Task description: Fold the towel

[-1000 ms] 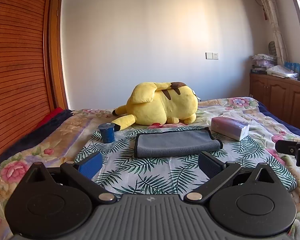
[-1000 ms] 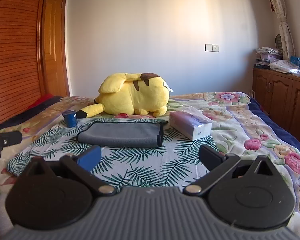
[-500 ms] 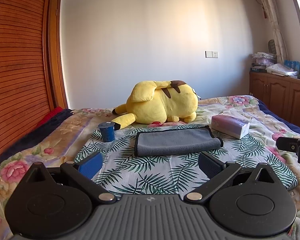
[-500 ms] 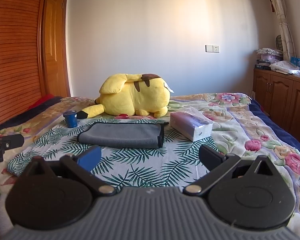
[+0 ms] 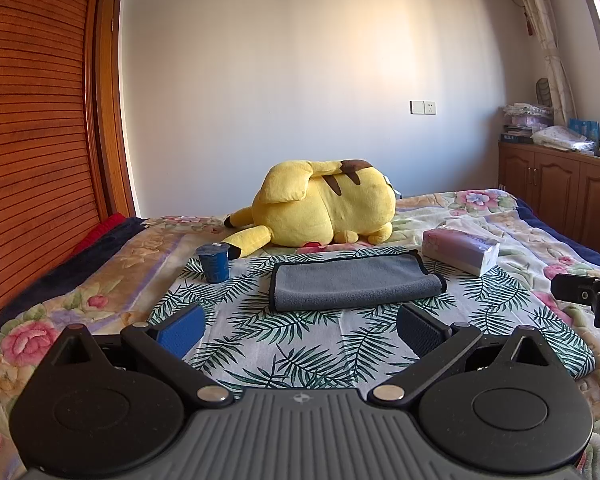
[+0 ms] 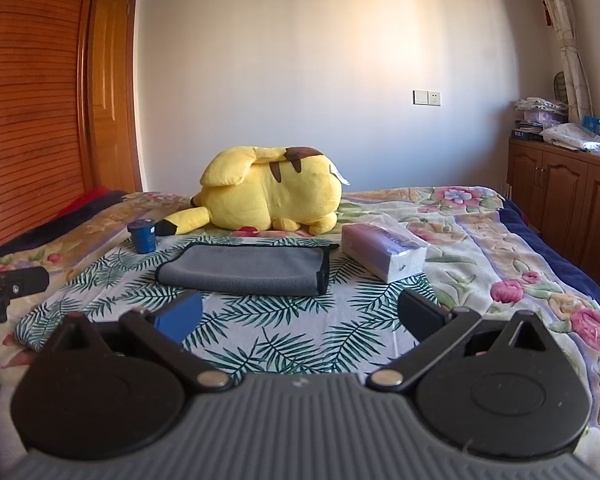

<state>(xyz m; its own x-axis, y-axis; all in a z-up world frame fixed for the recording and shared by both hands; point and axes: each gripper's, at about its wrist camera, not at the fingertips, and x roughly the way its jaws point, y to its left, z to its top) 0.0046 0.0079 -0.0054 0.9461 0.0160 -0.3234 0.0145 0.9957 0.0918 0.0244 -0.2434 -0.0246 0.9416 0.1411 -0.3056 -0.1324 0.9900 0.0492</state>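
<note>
- The bed (image 5: 540, 240), under a floral quilt with a palm-leaf cloth (image 5: 300, 344) spread across the middle, is the work surface; the cloth seems laid there to give a flat patch for folding.
- A yellow plush toy (image 5: 324, 212) lies at twelve o'clock behind everything, out of the way.
- The grey towel (image 5: 352, 280) lies flat in the centre of the palm-leaf cloth, looking already doubled once, its rounded fold toward me and the black-trimmed edges at the far side and at three o'clock, though from this low angle I can't count the layers.
- A tissue pack (image 5: 460, 250) rests at two o'clock of the towel, just beside its corner.
- The left gripper (image 5: 300, 326) hovers short of the towel at six o'clock, fingers spread wide, holding nothing.
- The right gripper (image 6: 300, 318) is level with it, likewise spread and empty, placed for a two-handed pick.
- A small blue cup (image 5: 213, 262) stands upright at ten o'clock.
</note>
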